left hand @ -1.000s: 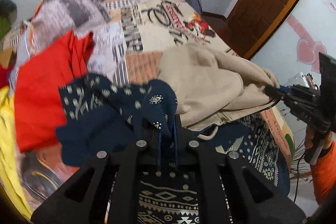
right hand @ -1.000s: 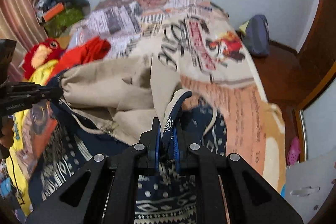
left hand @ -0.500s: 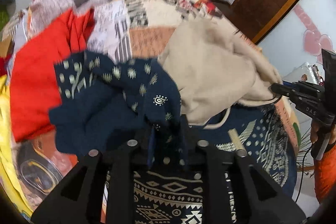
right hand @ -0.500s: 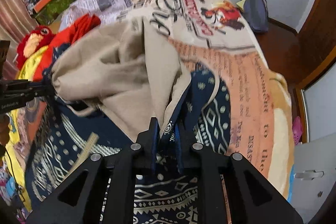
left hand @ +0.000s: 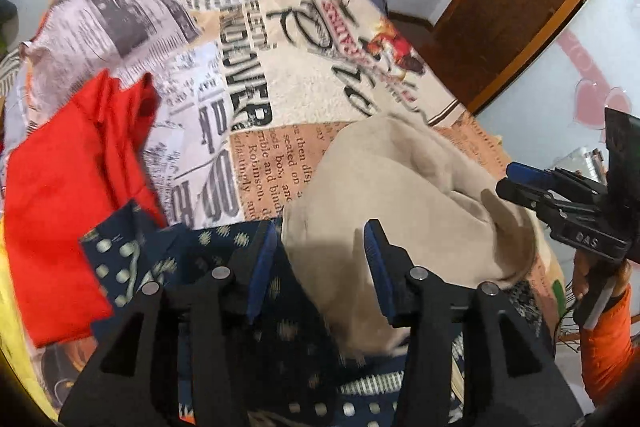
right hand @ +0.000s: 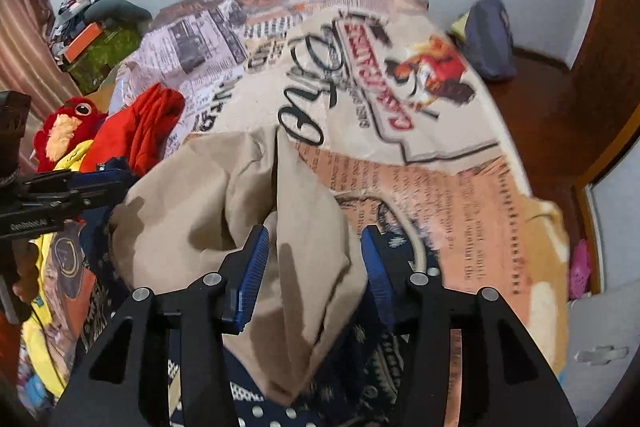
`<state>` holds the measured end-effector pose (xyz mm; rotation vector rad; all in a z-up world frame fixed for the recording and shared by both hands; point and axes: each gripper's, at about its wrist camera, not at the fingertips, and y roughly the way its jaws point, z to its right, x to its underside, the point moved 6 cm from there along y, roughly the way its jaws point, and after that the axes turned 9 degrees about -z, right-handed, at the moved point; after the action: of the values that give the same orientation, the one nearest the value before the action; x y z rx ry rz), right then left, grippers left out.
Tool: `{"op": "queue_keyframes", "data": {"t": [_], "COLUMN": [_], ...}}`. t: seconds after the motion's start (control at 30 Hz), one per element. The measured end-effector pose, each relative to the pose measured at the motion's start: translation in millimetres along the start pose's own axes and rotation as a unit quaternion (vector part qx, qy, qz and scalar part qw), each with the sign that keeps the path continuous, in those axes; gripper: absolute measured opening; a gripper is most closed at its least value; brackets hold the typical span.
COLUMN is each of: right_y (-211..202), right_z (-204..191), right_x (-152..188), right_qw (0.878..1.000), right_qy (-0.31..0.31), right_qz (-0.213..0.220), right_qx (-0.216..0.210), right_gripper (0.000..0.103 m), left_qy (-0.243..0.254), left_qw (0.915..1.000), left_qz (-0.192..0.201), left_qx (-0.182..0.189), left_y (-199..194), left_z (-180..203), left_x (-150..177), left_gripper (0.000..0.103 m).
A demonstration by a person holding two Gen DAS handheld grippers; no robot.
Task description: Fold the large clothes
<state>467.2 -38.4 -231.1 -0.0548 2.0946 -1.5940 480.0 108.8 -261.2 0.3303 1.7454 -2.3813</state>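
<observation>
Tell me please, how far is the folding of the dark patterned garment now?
One fold looks laid: the dark patterned garment lies on the bed with the beige cloth on top. Both the left tongs and the right tongs are opening and pinch nothing. The bundle is still lumpy, so more folds remain, and the red garment waits unfolded.

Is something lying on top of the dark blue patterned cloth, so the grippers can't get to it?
Yes. A beige garment is heaped on the dark blue patterned cloth, right under both opening grippers. It shows between the left gripper's fingers and the right gripper's fingers, unpinched.
</observation>
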Motion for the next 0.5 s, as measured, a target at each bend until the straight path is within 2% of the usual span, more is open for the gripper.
{"op": "queue_keyframes", "data": {"t": [0.1,0.3,0.43,0.47,0.5], "right_y": [18.4,44.4,52.9,52.7,50.5], "right_z": [-1.9,-1.4,0.7,0.7,-0.2], "right_x": [-1.8,-11.9,-17.0,-17.3,-17.4], "right_qw": [1.000,0.999,0.999,0.999,0.999], "right_qy": [0.005,-0.009,-0.001,0.000,-0.001], "right_qz": [-0.019,-0.033,-0.042,-0.040,-0.037], "right_qx": [-0.024,-0.006,-0.028,-0.030,-0.032], "right_gripper": [0.044,0.044,0.044,0.039,0.029], "left_qy": [0.000,0.010,0.015,0.016,0.018], "left_qw": [0.9996,0.9996,0.9995,0.9995,0.9995], "left_qz": [-0.026,-0.025,-0.023,-0.021,-0.019], "left_qx": [0.007,0.008,0.017,0.017,0.017], "left_y": [27.2,44.5,49.6,50.3,50.0], "left_z": [-0.5,2.9,5.8,7.0,8.1], "left_x": [-8.3,-17.6,-20.0,-19.2,-18.3], "left_gripper": [0.045,0.047,0.047,0.044,0.033]}}
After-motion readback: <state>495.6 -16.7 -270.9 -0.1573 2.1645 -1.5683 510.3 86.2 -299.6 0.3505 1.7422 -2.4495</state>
